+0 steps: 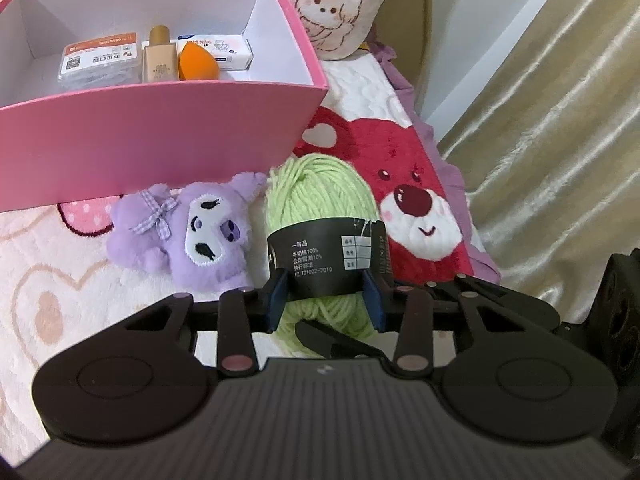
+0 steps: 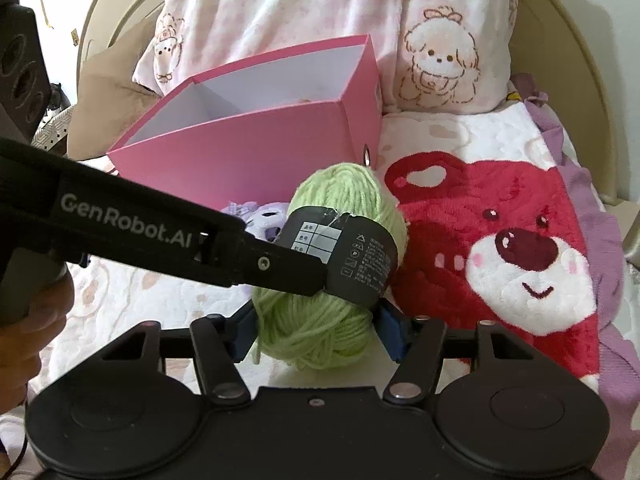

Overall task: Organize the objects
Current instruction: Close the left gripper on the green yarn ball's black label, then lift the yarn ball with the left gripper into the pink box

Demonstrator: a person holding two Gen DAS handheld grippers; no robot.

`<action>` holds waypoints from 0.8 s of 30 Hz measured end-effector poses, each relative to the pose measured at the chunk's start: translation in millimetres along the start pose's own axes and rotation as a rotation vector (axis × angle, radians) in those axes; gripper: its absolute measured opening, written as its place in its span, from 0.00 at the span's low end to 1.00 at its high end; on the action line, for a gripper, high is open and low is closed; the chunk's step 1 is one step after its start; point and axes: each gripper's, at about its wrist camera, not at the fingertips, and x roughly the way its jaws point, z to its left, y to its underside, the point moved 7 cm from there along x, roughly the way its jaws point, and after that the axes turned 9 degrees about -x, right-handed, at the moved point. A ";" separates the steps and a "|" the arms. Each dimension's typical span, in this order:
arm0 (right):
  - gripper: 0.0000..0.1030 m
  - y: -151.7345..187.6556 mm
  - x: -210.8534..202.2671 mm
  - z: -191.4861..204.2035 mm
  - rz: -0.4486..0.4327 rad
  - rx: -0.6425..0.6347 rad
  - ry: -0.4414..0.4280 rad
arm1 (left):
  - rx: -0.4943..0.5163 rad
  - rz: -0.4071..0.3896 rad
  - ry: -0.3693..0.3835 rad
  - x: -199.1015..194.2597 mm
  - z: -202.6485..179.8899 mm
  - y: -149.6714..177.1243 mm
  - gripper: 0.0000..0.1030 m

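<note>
A ball of light green yarn (image 1: 320, 200) with a black paper band lies on the bed blanket, just in front of an open pink box (image 1: 160, 136). My left gripper (image 1: 326, 296) is shut on its banded middle, both blue pads pressed in. In the right wrist view the left gripper's finger (image 2: 280, 268) crosses from the left onto the band. My right gripper (image 2: 320, 336) holds the near end of the yarn (image 2: 344, 188), a pad touching each side. A purple plush toy (image 1: 192, 236) lies left of the yarn, mostly hidden in the right wrist view.
Inside the pink box (image 2: 256, 152) are a mask packet (image 1: 100, 60), a beige bottle (image 1: 160, 60), an orange sponge (image 1: 198, 62) and a white packet (image 1: 224, 48). A red bear blanket (image 2: 500, 248) spreads to the right, pillows (image 2: 440, 60) stand behind, a curtain (image 1: 560, 120) hangs beside the bed.
</note>
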 end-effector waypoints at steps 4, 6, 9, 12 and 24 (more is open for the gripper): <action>0.64 -4.6 -12.0 8.0 -0.013 -0.026 0.018 | 0.000 0.000 0.017 -13.0 -3.3 0.9 0.38; 0.64 -8.7 -19.0 12.7 -0.021 -0.032 0.014 | 0.000 -0.006 0.015 -22.7 -5.5 0.5 0.38; 0.64 -17.2 -31.9 21.1 -0.044 -0.054 0.018 | -0.009 -0.039 0.034 -41.2 -8.3 -0.1 0.38; 0.64 -25.4 -44.2 31.1 -0.062 -0.076 0.019 | 0.006 -0.063 0.044 -61.3 -12.6 -2.1 0.38; 0.64 -78.9 -72.6 51.1 -0.142 -0.107 0.010 | 0.046 -0.213 0.053 -123.4 -23.8 -31.4 0.38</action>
